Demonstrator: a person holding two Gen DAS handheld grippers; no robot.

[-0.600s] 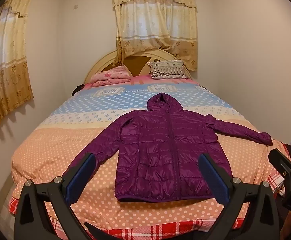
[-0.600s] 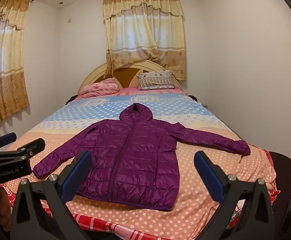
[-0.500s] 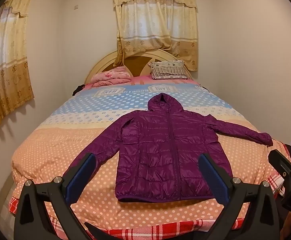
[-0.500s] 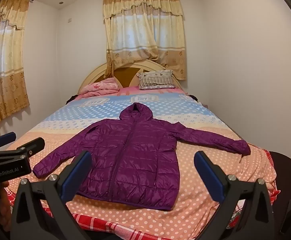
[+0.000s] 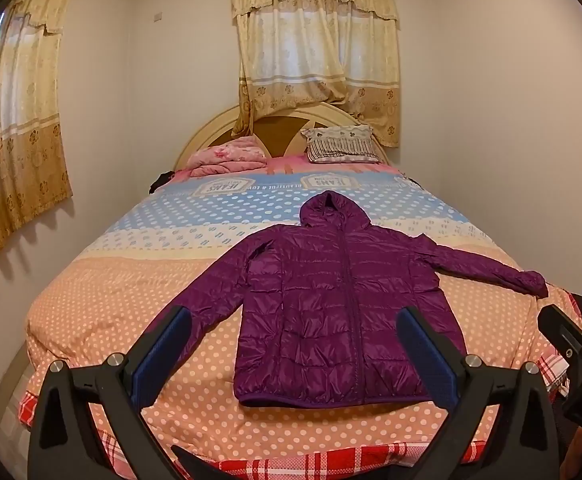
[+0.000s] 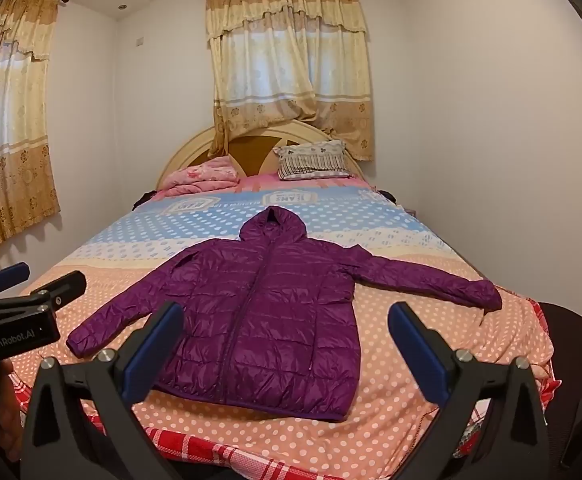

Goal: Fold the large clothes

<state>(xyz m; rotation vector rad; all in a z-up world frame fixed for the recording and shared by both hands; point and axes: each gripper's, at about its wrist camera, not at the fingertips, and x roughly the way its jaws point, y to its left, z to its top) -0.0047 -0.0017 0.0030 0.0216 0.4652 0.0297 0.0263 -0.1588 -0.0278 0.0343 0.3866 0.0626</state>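
Left side of the room has a yellow floral patterned curtain on the side window. The left gripper has its blue-padded jaws spread wide with nothing between them, hovering off the foot of the bed with the polka-dot peach and blue bedspread. The purple quilted hooded puffer jacket lies flat face up on it, sleeves out, hood toward the headboard. The right gripper is spread wide too, holding nothing, short of the jacket's hem.
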